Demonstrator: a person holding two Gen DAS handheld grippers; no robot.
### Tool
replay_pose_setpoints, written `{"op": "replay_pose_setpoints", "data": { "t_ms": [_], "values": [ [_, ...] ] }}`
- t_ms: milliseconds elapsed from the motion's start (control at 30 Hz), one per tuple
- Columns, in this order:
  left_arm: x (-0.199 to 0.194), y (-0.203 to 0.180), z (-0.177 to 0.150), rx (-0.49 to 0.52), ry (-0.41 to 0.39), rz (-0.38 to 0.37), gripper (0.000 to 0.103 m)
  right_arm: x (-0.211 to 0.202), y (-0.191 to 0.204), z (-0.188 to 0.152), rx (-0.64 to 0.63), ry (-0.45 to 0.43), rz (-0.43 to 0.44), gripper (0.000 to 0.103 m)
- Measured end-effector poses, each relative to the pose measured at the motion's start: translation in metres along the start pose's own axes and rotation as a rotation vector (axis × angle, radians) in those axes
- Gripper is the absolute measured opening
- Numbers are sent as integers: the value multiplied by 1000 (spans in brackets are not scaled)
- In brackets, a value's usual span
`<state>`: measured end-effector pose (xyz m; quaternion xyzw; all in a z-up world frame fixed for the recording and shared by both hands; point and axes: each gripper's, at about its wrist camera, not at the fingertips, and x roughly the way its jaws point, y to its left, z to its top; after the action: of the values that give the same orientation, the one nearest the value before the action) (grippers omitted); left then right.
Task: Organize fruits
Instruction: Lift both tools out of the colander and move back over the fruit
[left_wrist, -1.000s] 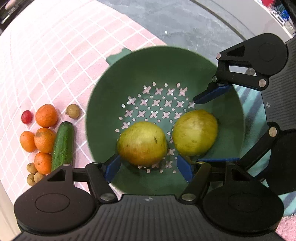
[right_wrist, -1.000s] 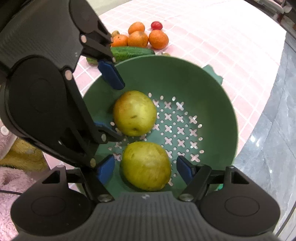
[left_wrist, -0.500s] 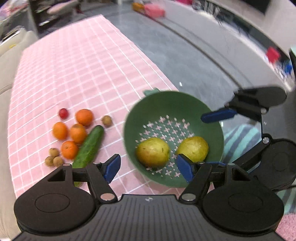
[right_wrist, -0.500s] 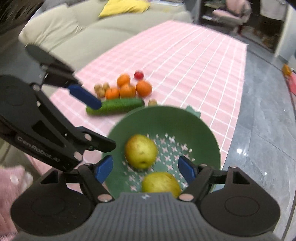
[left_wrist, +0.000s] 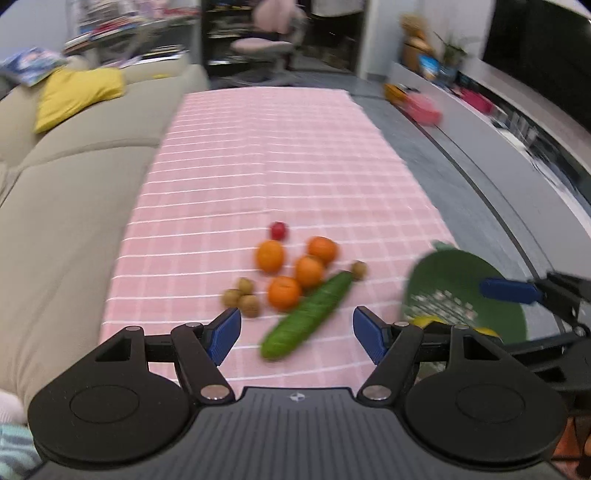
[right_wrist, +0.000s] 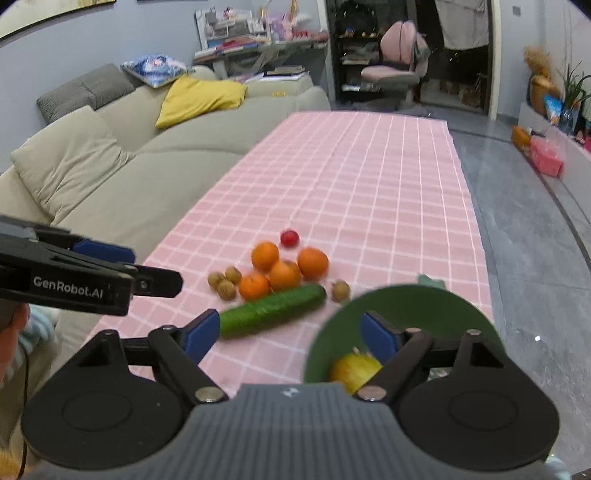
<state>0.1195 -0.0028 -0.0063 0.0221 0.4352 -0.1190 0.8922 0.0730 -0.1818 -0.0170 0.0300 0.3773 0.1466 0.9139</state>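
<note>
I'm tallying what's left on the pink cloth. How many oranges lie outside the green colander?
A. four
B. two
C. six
A: four oranges sit clustered on the cloth behind the cucumber, outside the colander.

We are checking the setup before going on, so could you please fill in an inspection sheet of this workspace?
Surface: pink checked cloth.
Job's things: four oranges, red fruit, four small brown fruits; green colander holding yellow fruit.
Clutter: cucumber beside the oranges.
Grippers: left gripper open, empty; right gripper opening, empty.
Cables: thin cable at left edge.
Surroundings: sofa, yellow cushion, pink chair.
</note>
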Motion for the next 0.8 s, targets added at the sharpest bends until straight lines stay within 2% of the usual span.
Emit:
{"op": "replay_pose_setpoints", "data": {
  "t_ms": [233,467,600,667,733,800],
  "values": [
    [10,47,-3,-108,-28,52,82,35,36,9,-5,28,1,81],
    [28,77,-12,-199,-54,3,80,68,47,20,16,73,7,78],
    [44,90,-21,-245,-51,-2,78,84,49,22,-19,74,-7,70],
    [55,96,-27,-283,-35,-10,72,93,46,24,-17,81,-9,67],
    [64,102,-30,-304,-18,-15,68,103,41,24,-4,93,-12,59],
    [72,105,-32,-317,3,-12,64,115,37,25,11,112,-9,57]
  ]
}}
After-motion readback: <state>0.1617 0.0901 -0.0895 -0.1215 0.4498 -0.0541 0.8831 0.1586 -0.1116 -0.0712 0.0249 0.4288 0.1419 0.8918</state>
